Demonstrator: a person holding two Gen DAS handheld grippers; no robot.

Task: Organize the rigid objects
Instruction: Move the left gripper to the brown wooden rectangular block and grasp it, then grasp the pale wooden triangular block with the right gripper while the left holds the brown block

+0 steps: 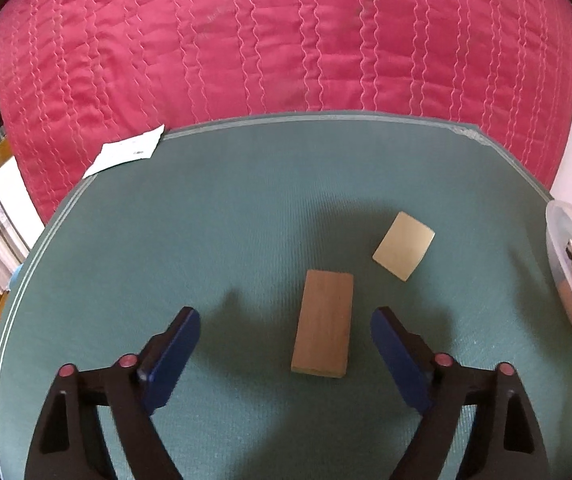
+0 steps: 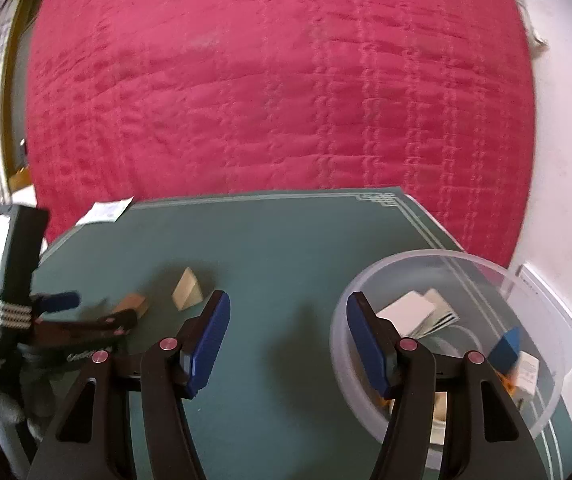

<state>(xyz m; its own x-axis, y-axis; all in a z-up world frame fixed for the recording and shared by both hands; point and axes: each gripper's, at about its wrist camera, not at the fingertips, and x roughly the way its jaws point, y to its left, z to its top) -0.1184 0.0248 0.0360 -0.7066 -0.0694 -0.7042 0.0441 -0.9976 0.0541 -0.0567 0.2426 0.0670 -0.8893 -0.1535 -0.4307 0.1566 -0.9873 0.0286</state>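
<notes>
The left gripper [image 1: 285, 330] stands spread over a brown wooden block [image 1: 323, 326] without touching it. Only the right wrist view shows the clear bowl [image 2: 542, 292] whole, the right gripper [image 2: 288, 316] spread and empty before it.

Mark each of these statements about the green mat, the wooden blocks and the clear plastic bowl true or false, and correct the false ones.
1. The brown rectangular wooden block lies flat on the green mat between the open fingers of the left gripper. True.
2. The right gripper is shut on a block. False: its jaws are open with nothing between them.
3. The pale square wooden block sits inside the clear plastic bowl. False: it lies on the mat.
4. The bowl already holds a blue block. True.
5. A white paper slip lies at the mat's far left corner. True.
</notes>
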